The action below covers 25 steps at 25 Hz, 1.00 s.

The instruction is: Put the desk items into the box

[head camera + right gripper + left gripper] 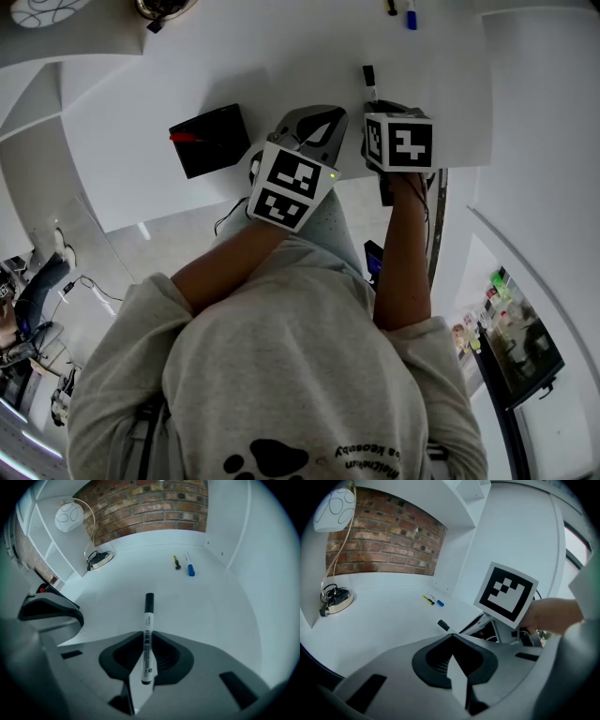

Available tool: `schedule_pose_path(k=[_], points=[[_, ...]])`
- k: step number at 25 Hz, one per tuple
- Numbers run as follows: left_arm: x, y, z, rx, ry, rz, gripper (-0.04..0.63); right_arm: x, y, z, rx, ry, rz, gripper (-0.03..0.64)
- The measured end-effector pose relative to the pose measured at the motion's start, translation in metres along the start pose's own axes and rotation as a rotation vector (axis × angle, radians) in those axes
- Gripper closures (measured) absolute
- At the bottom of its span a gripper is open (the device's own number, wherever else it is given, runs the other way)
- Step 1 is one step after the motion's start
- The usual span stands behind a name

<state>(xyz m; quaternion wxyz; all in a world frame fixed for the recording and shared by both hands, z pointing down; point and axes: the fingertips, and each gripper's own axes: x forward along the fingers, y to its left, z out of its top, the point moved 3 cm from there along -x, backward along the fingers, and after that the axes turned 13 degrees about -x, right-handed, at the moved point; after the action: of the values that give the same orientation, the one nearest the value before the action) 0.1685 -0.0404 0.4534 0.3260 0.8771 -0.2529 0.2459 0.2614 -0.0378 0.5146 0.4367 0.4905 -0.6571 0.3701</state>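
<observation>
Overhead, low views; shared desk (281,75), marker (369,79)

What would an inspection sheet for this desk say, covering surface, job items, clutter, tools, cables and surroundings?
Surface: white desk, mostly bare.
Job's things: white marker with black cap in the right tool; yellow-and-black pen and blue pen side by side far back; black box at left, something red on it.
Clutter: round lamp base.
Tools: left tool shut, empty; right tool shut on the marker.
Cables: cord looped on the lamp base; dark cable below the desk's near edge.
Surroundings: red brick wall, white shelving.
</observation>
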Motion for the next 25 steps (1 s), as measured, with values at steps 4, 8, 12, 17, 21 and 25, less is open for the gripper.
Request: schedule_pose_path(k=[4, 8, 12, 17, 21, 25], points=[[-0.008, -0.004, 0.006, 0.005, -0.011, -0.004, 0.591, -0.012, 0.014, 0.005, -0.022, -0.029, -0.001, 0.543], [-0.017, -0.008, 0.011, 0.012, -0.027, -0.003, 0.591, -0.024, 0.025, 0.009, -0.043, -0.052, -0.005, 0.543], [-0.025, -0.011, 0.015, 0.012, -0.04, -0.004, 0.591, -0.038, 0.029, 0.013, -0.053, -0.087, -0.021, 0.543], [-0.037, -0.015, 0.018, 0.015, -0.063, -0.004, 0.591, -0.059, 0.039, 0.02, -0.069, -0.155, -0.051, 0.543], [-0.048, -0.016, 0.02, 0.02, -0.082, 0.0, 0.591, -0.073, 0.047, 0.025, -0.077, -0.208, -0.073, 0.543], [-0.057, -0.019, 0.022, 0.027, -0.094, -0.001, 0.591, -0.084, 0.053, 0.027, -0.071, -0.255, -0.094, 0.543]])
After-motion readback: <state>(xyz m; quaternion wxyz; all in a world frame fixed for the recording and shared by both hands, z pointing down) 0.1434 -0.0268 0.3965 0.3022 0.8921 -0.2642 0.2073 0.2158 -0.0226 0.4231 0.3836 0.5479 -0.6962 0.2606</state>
